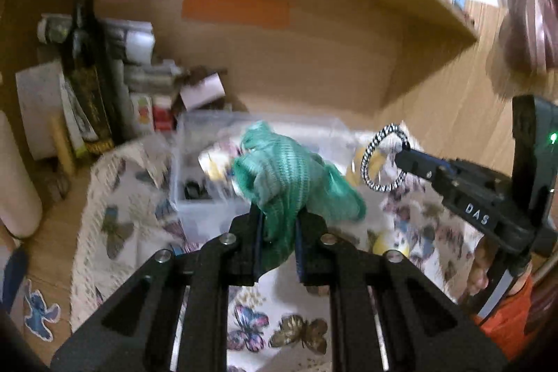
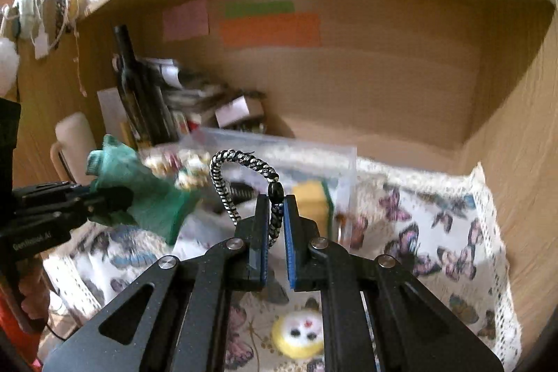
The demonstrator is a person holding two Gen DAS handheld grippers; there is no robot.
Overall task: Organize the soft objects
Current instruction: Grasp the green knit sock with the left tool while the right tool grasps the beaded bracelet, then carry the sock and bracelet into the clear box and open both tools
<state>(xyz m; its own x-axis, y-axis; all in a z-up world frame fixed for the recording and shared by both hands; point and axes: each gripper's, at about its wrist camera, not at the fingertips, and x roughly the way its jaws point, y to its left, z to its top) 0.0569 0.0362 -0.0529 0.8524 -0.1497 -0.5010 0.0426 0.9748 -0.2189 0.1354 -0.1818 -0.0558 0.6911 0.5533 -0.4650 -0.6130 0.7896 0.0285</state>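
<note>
A: Left tool (image 1: 279, 225), own wrist view: jaws closed on a green knitted cloth (image 1: 293, 183), which bunches up above the fingertips, clear of the butterfly-print cloth (image 1: 251, 319) below.

B: And beyond it?

A: A clear plastic box (image 1: 195, 197) sits just behind the green cloth, contents blurred. At right the right tool (image 1: 406, 154) reaches in from the side, a black-and-white braided loop (image 1: 383, 159) hanging from its tip. Far left: a dark bottle (image 1: 87, 58) upright among stacked papers. Orange and green paper strips (image 1: 237, 2) on the back panel of the wooden shelf (image 1: 401, 6).

B: Right wrist view?

A: Right tool (image 2: 277, 215) is clamped on the braided loop (image 2: 240, 173); one end of the loop with a dark bead lies between the blue pads (image 2: 291, 250), the rest arches up and to the left. The left tool (image 2: 115, 197) enters from the left, pinching the green cloth (image 2: 146, 190), which hangs beside the loop; whether they touch, cannot tell, motion blur.

B: Anything on the worktop?

A: The butterfly cloth (image 2: 436, 232) covers it. A round yellow-and-white soft toy (image 2: 300, 333) with a face lies near, below the right tool. The clear box (image 2: 314, 162) stands farther back with a yellow block (image 2: 310, 201) inside.
</note>
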